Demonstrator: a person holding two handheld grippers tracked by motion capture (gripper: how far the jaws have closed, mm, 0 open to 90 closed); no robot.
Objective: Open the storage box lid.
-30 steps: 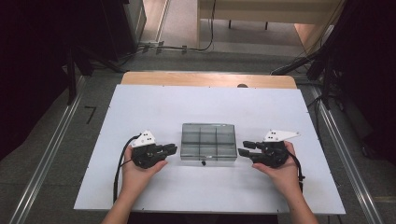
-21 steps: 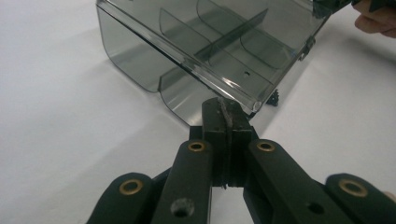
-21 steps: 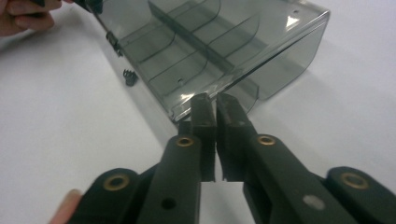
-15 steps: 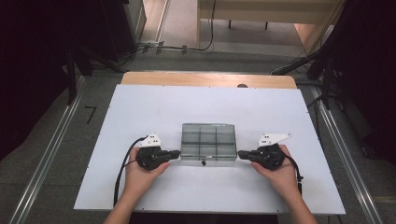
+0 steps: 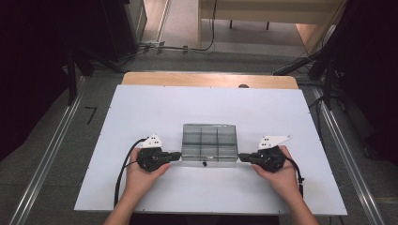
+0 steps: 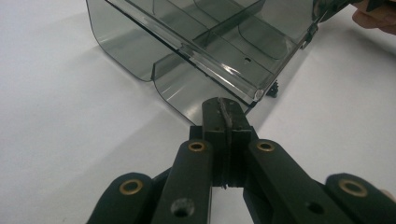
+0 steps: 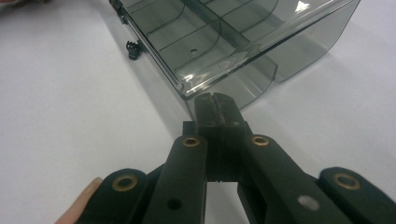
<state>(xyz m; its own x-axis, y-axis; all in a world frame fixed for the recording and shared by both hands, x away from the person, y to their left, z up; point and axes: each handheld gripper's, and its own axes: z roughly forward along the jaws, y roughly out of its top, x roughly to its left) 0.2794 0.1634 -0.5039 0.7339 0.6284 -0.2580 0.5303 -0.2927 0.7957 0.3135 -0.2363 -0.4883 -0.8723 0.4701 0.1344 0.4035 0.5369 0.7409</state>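
A smoky clear plastic compartment box sits on the white table top. My left gripper lies level at the box's near left corner, jaws shut with nothing between them. My right gripper mirrors it at the near right corner, also shut and empty. In the left gripper view the closed tips stand just short of the box's rounded corner. The right gripper view has the same: closed tips right by the box. Whether either tip touches the plastic I cannot tell.
A small black latch juts from the middle of the box's near wall. The wooden table edge runs along the far side. Metal rails flank the table, and cables lie on the floor behind it.
Both grippers' jaws have closed from a forked, open stance. Both hands slid slightly toward the near edge, bringing the tips to the box's near corners. The box has not moved.
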